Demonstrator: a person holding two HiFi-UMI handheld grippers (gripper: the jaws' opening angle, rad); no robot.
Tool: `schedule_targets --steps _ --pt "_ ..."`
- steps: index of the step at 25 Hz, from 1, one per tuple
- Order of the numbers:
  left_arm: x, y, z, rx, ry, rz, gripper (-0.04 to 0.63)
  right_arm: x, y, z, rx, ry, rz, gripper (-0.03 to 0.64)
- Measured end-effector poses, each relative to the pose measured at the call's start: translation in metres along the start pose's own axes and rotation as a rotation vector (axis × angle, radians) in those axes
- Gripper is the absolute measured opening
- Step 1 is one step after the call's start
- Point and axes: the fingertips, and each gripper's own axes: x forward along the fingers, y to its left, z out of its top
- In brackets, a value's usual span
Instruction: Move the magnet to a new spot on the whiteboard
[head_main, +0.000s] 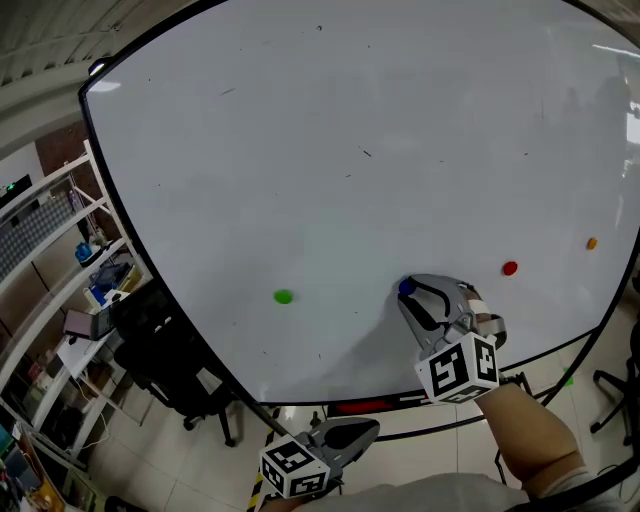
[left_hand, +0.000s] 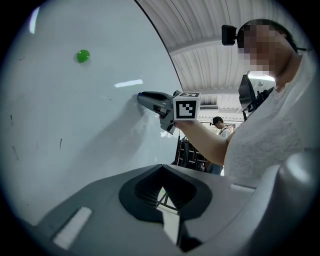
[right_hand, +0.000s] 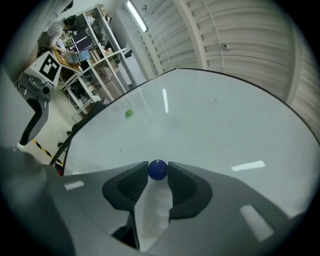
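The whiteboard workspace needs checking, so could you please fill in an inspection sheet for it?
Surface: whiteboard, a few faint pen marks.
Job's things: blue magnet on the board, between the right gripper's jaws.
Clutter: green magnet, red magnet, orange magnet on the board.
Grippers: right gripper shut on blue magnet; left gripper shut, empty, held low below the board.
Cables: nothing seen.
Surroundings: shelving and black chair at left.

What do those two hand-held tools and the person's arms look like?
The left gripper and right gripper are smooth grey plastic shells, each tapering to two pointed jaws lined with black ribbed pads. Each carries a white cube printed with black square markers. No cables show. The person wears a light short-sleeved top, leaving the forearms bare.
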Motion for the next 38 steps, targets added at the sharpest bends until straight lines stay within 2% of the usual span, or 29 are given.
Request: schedule_targets --steps 9,17,20,23,26,30,34,36,38 --pt "-0.008 0.022 -0.003 -0.003 0.007 0.013 -0.014 0.015 0.003 -0.005 -0.141 0.038 -0.103 0.126" --pt "-0.010 0.024 -0.002 0.006 0.007 -0.006 -0.014 0.015 0.003 -0.004 -0.168 0.078 -0.150 0.123" --pt "-0.012 0.026 -0.001 0.009 0.005 -0.014 -0.014 0.013 -0.005 -0.004 -0.140 0.083 -0.164 0.206" --pt "-0.016 0.028 -0.001 0.006 -0.002 -0.017 -0.014 0.003 -0.002 -0.006 -0.027 0.068 -0.099 0.206" --pt "-0.022 0.033 -0.004 -0.008 -0.002 -0.017 -0.014 -0.012 0.015 -0.005 0.161 0.027 0.020 0.196" --pt "-0.030 0.041 -0.011 -0.035 -0.009 -0.021 -0.014 -0.035 0.058 -0.006 0.387 -0.032 0.167 0.150" --pt "-0.039 0.046 -0.030 -0.087 -0.006 -0.024 -0.014 -0.067 0.128 -0.042 0.628 0.084 0.308 0.056" --pt "-0.044 0.044 -0.041 -0.110 0.003 -0.021 -0.014 -0.081 0.164 -0.058 0.732 0.150 0.359 0.031" --pt "-0.049 0.040 -0.046 -0.117 0.006 -0.015 -0.014 -0.092 0.192 -0.061 0.835 0.173 0.403 0.005"
